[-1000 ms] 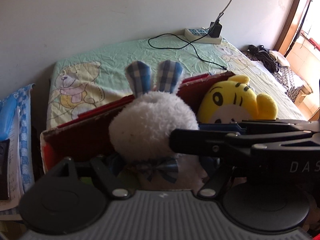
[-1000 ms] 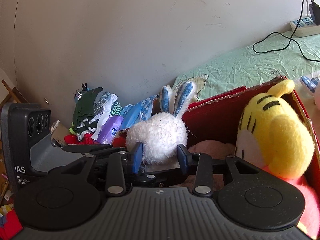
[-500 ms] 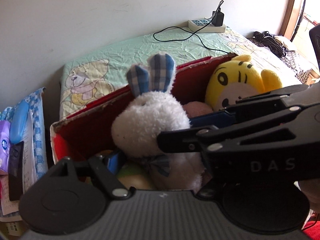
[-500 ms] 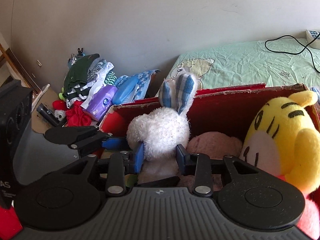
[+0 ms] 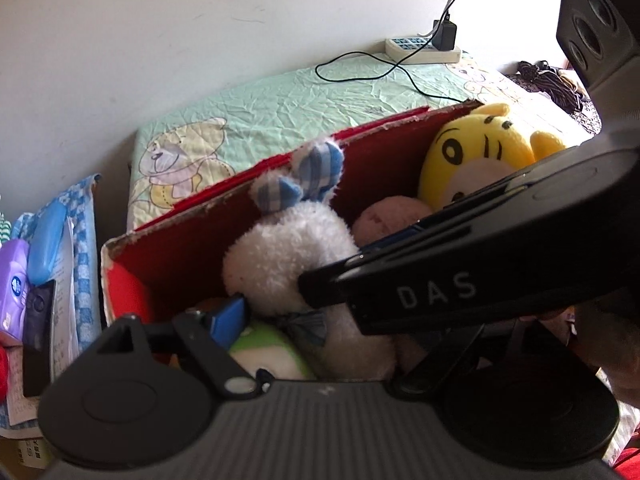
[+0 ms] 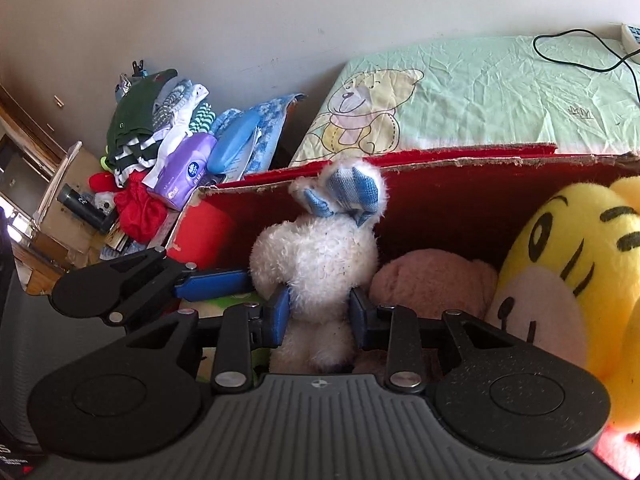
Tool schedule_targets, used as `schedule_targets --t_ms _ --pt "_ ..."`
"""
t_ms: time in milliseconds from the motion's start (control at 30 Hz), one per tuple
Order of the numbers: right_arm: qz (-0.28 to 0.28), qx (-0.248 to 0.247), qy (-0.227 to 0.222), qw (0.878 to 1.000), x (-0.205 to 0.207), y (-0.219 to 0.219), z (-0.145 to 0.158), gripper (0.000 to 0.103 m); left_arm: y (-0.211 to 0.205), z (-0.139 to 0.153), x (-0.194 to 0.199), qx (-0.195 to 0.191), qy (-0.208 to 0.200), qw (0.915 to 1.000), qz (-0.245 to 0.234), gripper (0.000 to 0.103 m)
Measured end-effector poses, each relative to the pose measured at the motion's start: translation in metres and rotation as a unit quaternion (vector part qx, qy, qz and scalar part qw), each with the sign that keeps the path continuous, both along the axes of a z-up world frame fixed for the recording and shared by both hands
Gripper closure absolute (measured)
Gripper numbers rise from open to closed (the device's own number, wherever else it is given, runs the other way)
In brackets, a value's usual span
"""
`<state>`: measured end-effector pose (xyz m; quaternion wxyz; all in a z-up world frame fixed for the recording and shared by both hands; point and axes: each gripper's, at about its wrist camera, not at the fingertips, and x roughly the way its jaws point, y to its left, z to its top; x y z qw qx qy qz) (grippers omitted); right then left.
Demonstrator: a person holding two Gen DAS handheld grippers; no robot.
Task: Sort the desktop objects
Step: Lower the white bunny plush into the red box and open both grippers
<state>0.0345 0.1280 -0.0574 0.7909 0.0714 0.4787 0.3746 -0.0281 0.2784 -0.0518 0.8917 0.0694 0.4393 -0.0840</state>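
A white plush bunny (image 6: 320,256) with blue checked ears sits inside the red cardboard box (image 6: 460,160), its ears bent against the back wall. My right gripper (image 6: 320,316) is shut on the bunny's lower body. In the left wrist view the bunny (image 5: 288,248) is in the box (image 5: 180,220), and the right gripper's black body crosses in front. My left gripper (image 5: 316,316) straddles the bunny, open; its left blue pad (image 5: 228,314) lies beside the toy and its right finger is hidden. A yellow tiger plush (image 6: 560,280), a pink plush (image 6: 432,280) and a green plush (image 5: 268,348) share the box.
Behind the box lies a bed (image 5: 300,96) with a green bear-print sheet, a power strip (image 5: 420,50) and a black cable. Left of the box are a heap of clothes (image 6: 152,128), a purple wipes pack (image 6: 184,168) and a blue case (image 6: 236,140).
Both grippers have gone down and forward with the bunny. It now sits lower in the box, with its ears folded against the back wall instead of standing above the rim.
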Motion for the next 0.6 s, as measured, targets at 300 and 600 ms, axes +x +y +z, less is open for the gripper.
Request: schedule_targets --t_ms 300,600 --pt "-0.013 0.015 -0.052 0.998 -0.017 -0.011 0.023 0.055 0.001 0.002 -0.001 -0.010 -0.001 0.9999 -0.001 0.014" --pt "-0.048 0.048 -0.039 0.997 -0.020 -0.026 0.024 0.072 0.003 0.027 -0.017 -0.012 -0.041 0.9985 0.033 0.013"
